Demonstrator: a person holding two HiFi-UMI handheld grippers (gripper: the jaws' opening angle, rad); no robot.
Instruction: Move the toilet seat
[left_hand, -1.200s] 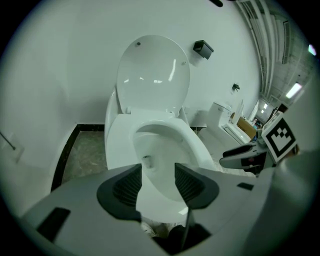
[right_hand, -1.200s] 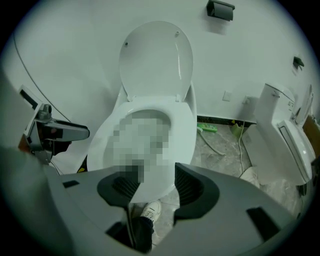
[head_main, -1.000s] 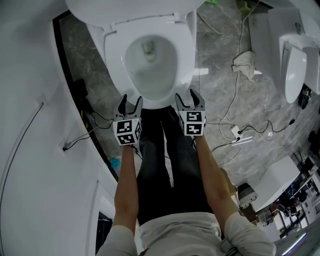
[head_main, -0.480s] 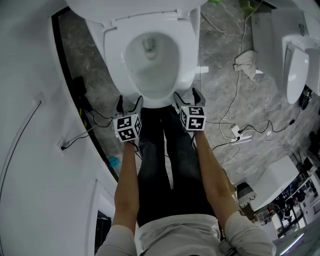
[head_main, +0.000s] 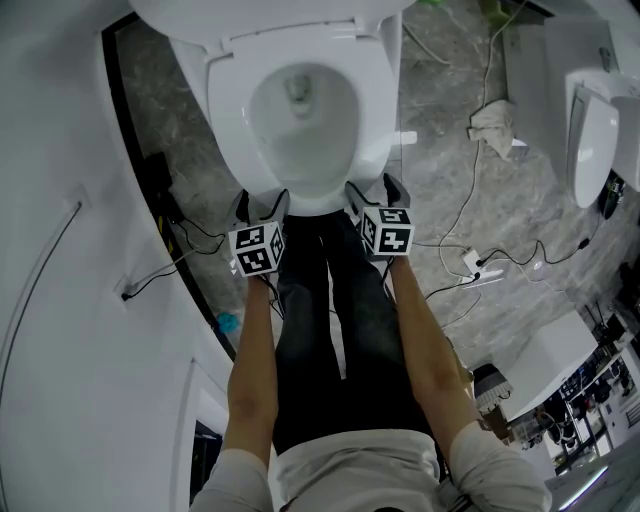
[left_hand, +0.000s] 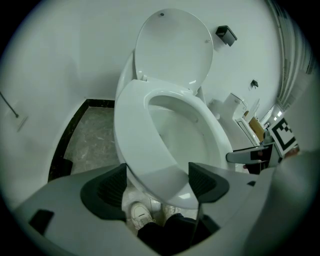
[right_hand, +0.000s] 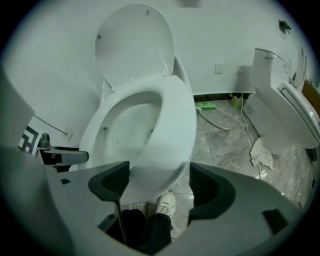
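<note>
The white toilet seat (head_main: 225, 110) lies down on the bowl, and the lid (left_hand: 172, 45) stands up behind it. My left gripper (head_main: 262, 203) is at the seat's front left edge and my right gripper (head_main: 371, 190) at its front right edge. Both sets of jaws have just been opening. In the left gripper view the seat's front rim (left_hand: 135, 130) sits between the wide-apart pads of the left gripper (left_hand: 156, 184) without being pressed. In the right gripper view the seat rim (right_hand: 177, 120) likewise lies between the spread pads of the right gripper (right_hand: 159, 184).
A second toilet (head_main: 590, 130) stands at the right, with a crumpled rag (head_main: 490, 128) and loose cables (head_main: 470, 265) on the grey floor. A curved white wall (head_main: 60, 250) closes the left side. The person's dark trousers and white shoes (left_hand: 140, 216) are right below the bowl.
Both grippers have sunk a little at the seat's front edge, and their jaws have spread wider apart. The seat lies on the bowl.
</note>
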